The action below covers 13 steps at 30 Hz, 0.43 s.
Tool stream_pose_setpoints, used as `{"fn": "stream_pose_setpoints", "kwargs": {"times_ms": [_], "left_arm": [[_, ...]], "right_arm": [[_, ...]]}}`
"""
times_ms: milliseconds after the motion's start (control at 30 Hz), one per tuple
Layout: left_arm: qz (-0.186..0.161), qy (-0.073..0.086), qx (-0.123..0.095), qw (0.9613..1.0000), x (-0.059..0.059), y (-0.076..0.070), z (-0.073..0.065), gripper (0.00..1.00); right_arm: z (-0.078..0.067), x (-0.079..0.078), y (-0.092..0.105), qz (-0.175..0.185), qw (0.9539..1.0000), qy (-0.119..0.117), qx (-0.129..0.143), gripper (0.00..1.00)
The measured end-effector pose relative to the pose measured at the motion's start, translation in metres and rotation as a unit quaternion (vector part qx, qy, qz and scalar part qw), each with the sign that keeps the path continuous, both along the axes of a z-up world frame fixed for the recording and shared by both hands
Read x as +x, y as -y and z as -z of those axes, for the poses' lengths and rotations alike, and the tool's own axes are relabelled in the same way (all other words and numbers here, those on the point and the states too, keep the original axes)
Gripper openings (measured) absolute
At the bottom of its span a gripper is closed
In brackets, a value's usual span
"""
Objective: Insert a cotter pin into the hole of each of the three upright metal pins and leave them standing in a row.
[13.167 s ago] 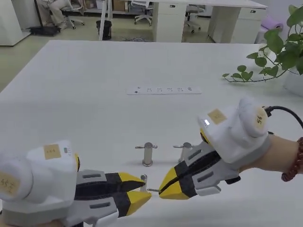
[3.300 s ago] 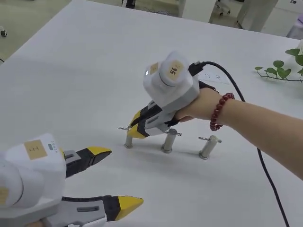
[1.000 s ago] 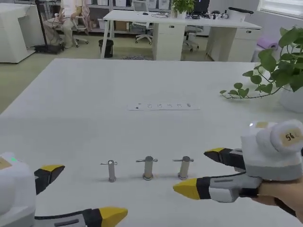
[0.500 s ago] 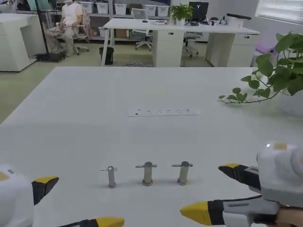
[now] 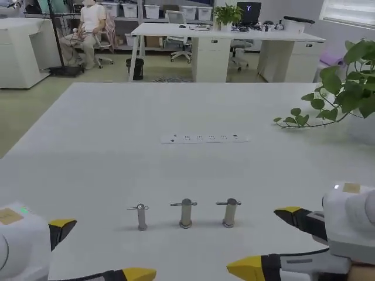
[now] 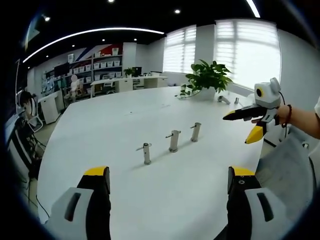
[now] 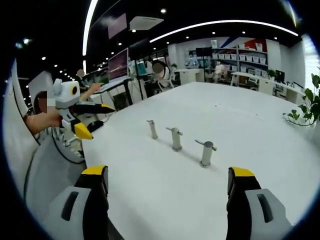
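left tool (image 5: 99,250): wide open, empty, near left | right tool (image 5: 262,240): wide open, empty, near right | metal pins (image 5: 186,213): three upright in a row between tools on tabletop (image 5: 117,129), cotter pins (image 5: 176,204) through each

Left claw (image 5: 108,248) and right claw (image 5: 258,239) partly beyond head view's lower edge

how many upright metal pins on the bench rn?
3, standing in a row on the near part of the table: left pin, middle pin, right pin. Nothing stands in front of them, so a hidden one is unlikely.
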State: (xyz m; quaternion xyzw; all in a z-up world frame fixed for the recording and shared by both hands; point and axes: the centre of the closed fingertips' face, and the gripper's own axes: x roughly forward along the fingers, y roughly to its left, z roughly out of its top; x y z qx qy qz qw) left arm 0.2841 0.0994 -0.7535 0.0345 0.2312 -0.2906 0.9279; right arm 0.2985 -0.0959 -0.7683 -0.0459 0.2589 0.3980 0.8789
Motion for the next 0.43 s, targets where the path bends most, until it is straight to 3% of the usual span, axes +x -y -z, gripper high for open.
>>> {"fn": "stream_pose_setpoints", "kwargs": {"times_ms": [433], "left_arm": [[0.002, 0.001, 0.000, 1.0000, 0.0070, 0.0072, -0.0004, 0.96]], "right_arm": [[0.0029, 0.0009, -0.0025, 0.003, 0.9999, 0.006, -0.008, 1.00]]}}
